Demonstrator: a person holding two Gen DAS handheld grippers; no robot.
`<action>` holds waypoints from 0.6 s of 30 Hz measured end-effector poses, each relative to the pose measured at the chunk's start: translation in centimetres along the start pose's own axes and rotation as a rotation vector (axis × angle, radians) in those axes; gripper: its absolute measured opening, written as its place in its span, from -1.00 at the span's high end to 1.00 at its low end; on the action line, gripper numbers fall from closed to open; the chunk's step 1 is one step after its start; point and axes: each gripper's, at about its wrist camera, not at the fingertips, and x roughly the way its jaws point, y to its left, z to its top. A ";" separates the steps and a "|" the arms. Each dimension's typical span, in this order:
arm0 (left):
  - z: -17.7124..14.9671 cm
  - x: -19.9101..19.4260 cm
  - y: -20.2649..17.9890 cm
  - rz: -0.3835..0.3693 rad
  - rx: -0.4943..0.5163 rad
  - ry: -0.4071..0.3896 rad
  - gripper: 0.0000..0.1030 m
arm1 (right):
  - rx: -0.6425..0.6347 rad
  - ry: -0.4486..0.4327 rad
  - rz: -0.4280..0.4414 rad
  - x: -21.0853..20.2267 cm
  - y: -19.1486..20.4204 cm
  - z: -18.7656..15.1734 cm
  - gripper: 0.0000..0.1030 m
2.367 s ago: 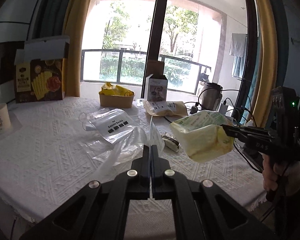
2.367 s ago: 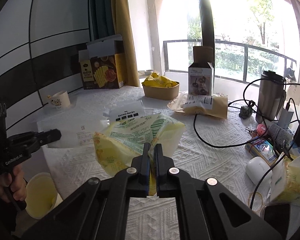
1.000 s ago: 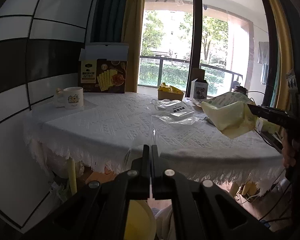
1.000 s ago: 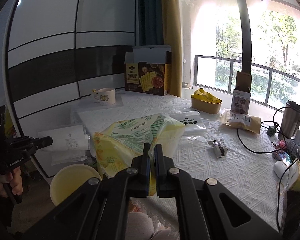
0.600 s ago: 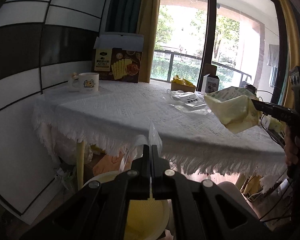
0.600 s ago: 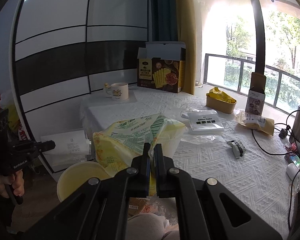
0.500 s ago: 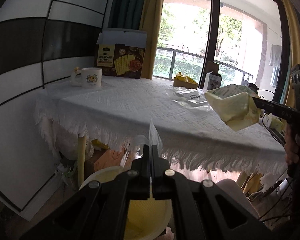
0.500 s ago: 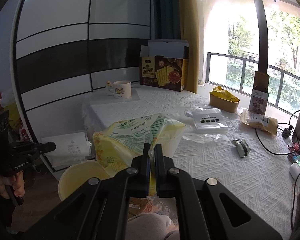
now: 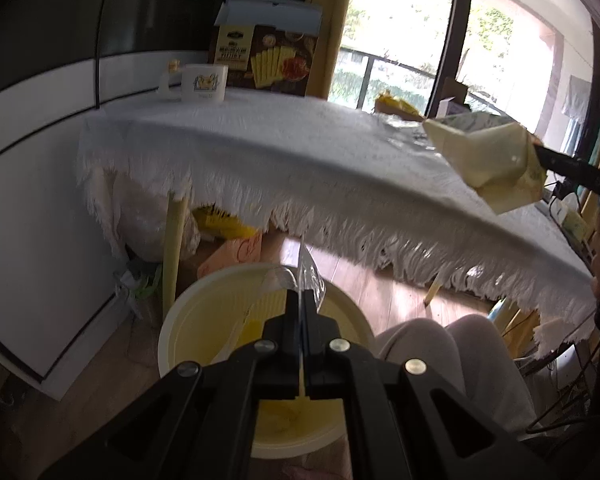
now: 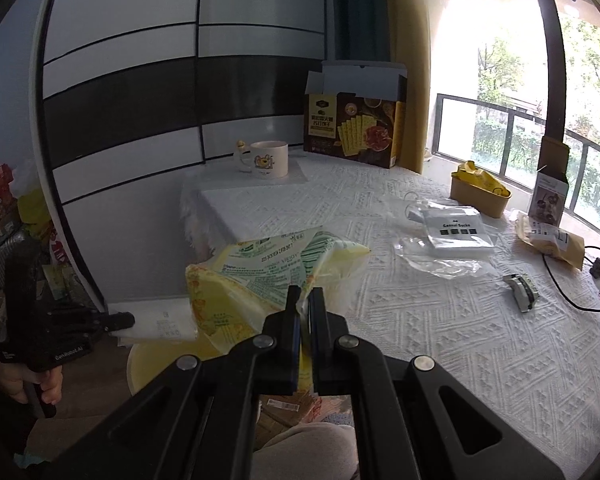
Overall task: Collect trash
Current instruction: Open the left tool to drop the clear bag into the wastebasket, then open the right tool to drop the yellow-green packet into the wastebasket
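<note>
From the left wrist view, my left gripper [image 9: 300, 312] is clamped on a scrap of clear plastic wrap [image 9: 306, 276] and poised directly over the pale yellow bin [image 9: 188, 320] on the floor, so the scrap should fall inside once I part the fingers. The bin sits below the fringed edge of the counter [image 9: 260, 148]. At two o'clock the yellow snack bag [image 9: 488, 156] hangs from my right gripper [image 9: 540, 152], kept clear of the cloth while it waits its turn. I count one bin, one mug [image 9: 202, 82] and one biscuit box [image 9: 268, 56] at the far end.

From the right wrist view, my right gripper [image 10: 304, 300] is closed tight on that one yellow snack bag [image 10: 268, 276], held above the counter [image 10: 420, 300] edge. The bin [image 10: 160, 356] shows at eight o'clock beneath it, and the left gripper [image 10: 120, 322] at nine o'clock; the plastic it carries is, I think, too transparent to make out here. Still on the cloth: two clear packets [image 10: 448, 240] at two o'clock, one brown pouch [image 10: 552, 240], one yellow-filled tray [image 10: 480, 192], one small clip-like object [image 10: 522, 292].
</note>
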 end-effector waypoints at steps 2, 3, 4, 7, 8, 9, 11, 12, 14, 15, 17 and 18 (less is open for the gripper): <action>-0.4 0.6 0.4 0.014 -0.017 0.025 0.99 | -0.007 0.008 0.010 0.6 0.4 0.0 0.93; -0.6 0.8 0.6 0.019 -0.027 0.034 0.99 | -0.009 0.011 0.015 0.8 0.6 0.0 0.93; -0.7 1.0 0.8 0.019 -0.035 0.042 0.99 | -0.012 0.015 0.019 1.1 0.7 0.0 0.93; -1.1 1.5 1.3 0.017 -0.049 0.062 0.98 | -0.023 0.028 0.032 1.9 1.3 -0.1 0.93; -1.1 1.7 1.4 0.021 -0.052 0.064 0.96 | -0.027 0.032 0.037 2.1 1.5 -0.1 0.93; -1.2 1.7 1.6 0.022 -0.057 0.066 0.95 | -0.030 0.035 0.039 2.2 1.6 -0.2 0.93; -1.4 1.8 1.8 0.016 -0.064 0.068 0.81 | -0.034 0.041 0.044 2.5 1.9 -0.2 0.93; -1.4 1.7 1.9 0.013 -0.064 0.070 0.70 | -0.035 0.043 0.045 2.7 2.0 -0.2 0.93; -1.4 1.6 2.0 0.008 -0.066 0.069 0.49 | -0.036 0.049 0.051 3.0 2.2 -0.1 0.93; -1.4 1.5 2.1 0.008 -0.069 0.067 0.42 | -0.039 0.052 0.054 3.2 2.4 -0.2 0.93; -1.4 1.4 2.3 0.005 -0.077 0.063 0.38 | -0.043 0.058 0.063 3.3 2.9 -0.2 0.93; -1.4 1.3 2.4 0.008 -0.081 0.059 0.37 | -0.046 0.061 0.067 3.5 3.1 -0.2 0.93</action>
